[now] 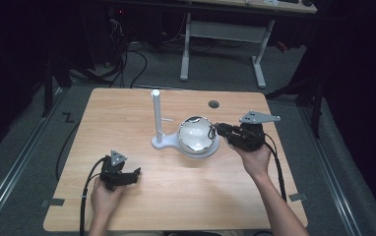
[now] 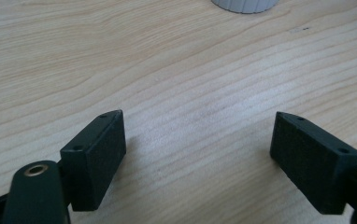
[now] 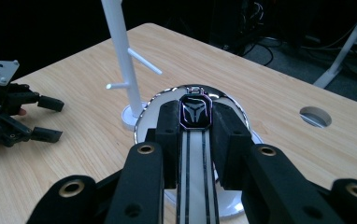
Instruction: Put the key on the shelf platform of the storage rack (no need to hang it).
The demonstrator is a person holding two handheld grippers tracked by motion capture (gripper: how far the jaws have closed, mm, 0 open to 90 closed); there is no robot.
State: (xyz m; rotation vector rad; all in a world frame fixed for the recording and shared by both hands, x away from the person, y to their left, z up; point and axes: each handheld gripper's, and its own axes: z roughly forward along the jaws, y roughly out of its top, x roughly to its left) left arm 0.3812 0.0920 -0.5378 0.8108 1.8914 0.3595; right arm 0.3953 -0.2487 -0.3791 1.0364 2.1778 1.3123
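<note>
On the floor of a dark room stands a light wooden table point(image 1: 176, 196), with a round cable hole point(image 1: 213, 104) near its far edge. Behind it sits a second desk on white legs point(image 1: 259, 64), cables trailing on the grey floor.

Mid-table sits a white stand point(image 1: 162, 142) with an upright post point(image 1: 156, 115) carrying short side pegs. Its round base holds a shiny chrome dome or bowl point(image 1: 195, 133), just right of the post.

Right gripper point(image 1: 218, 129), held in the person's right hand point(image 1: 256, 160), reaches in from the right over the dome, grey plate on top. In the right gripper view its jaws are clamped on a wristwatch point(image 3: 196, 112): dark angular face with purple edge, white strap with black stripes running back between the pads point(image 3: 168, 135). The watch hangs over the dome; cannot tell if it touches.

Left gripper point(image 1: 136, 176), in the left hand point(image 1: 105, 196), rests low at the near left, well apart from the stand. Its jaws are spread wide, nothing between them, bare wood below.
</note>
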